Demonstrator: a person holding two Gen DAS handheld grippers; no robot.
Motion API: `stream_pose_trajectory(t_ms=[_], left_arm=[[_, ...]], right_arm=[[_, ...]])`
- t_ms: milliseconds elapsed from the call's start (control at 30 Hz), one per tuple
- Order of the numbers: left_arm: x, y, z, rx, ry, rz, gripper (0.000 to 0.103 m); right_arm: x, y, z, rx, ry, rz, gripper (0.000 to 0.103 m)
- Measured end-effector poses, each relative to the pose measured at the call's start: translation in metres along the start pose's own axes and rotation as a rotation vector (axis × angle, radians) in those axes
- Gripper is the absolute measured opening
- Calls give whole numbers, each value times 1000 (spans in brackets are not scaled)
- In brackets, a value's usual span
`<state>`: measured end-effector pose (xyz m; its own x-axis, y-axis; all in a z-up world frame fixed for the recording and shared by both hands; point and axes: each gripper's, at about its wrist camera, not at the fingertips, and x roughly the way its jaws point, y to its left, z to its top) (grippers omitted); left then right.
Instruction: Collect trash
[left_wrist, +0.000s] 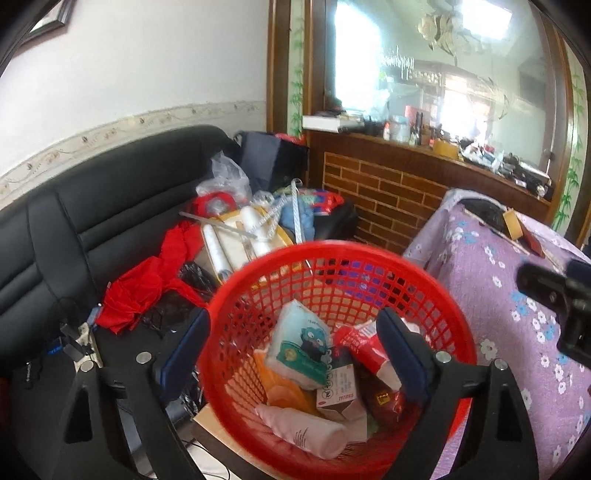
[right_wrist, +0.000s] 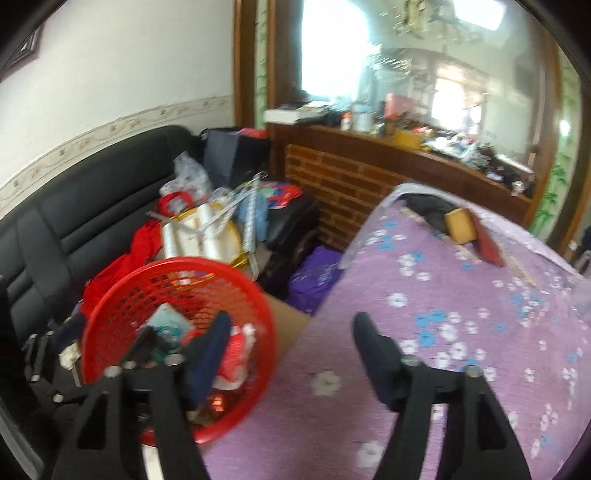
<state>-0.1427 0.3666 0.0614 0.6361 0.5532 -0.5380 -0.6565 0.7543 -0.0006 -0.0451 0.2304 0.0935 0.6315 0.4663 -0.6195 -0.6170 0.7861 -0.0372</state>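
A red mesh basket (left_wrist: 447, 306) sits low between a sofa and a cloth-covered table. Inside lie a tissue pack (left_wrist: 303, 343), a pink bottle (left_wrist: 303, 432), a red-and-white tube (left_wrist: 364, 349) and a small carton (left_wrist: 338, 389). My left gripper (left_wrist: 293, 317) is open above the basket, its left finger outside the rim and its right finger over the contents, pressing on nothing. The right wrist view shows my right gripper (right_wrist: 291, 326) open and empty. Its left finger hangs over the basket (right_wrist: 110, 306) and its right finger over the purple cloth.
A black sofa (left_wrist: 110, 206) at the left carries a heap of red cloth, rolls and bags (left_wrist: 251, 221). The table under the purple flowered cloth (right_wrist: 461, 332) holds a yellow box (right_wrist: 460, 223). A brick-faced wooden counter (left_wrist: 388, 192) stands behind. Cardboard (right_wrist: 290, 325) lies beside the basket.
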Motion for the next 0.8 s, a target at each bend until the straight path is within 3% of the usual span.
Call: stream_pose_trajectory(t_ms=[100,233,300,667,800], left_arm=[[-20,0,2,2,-60,55,100],[-49,-10,1,32,-126,126,102],[-61,-15,-2,48,-141,139,103],[-105,-48,-37,151,-106,132,103],[-125,-71,-53,197,-134,101,103]], right_arm=[[-10,-13,-4,-16,-18,-93,94],[-28,-32,-18,-30,-39,-169,103],[-39,-41,-29,-38,-50,-202,103],[-97,-85,-86,-54,-66,-296,103],[-121,-102,-107,-35,-74,-311,103]])
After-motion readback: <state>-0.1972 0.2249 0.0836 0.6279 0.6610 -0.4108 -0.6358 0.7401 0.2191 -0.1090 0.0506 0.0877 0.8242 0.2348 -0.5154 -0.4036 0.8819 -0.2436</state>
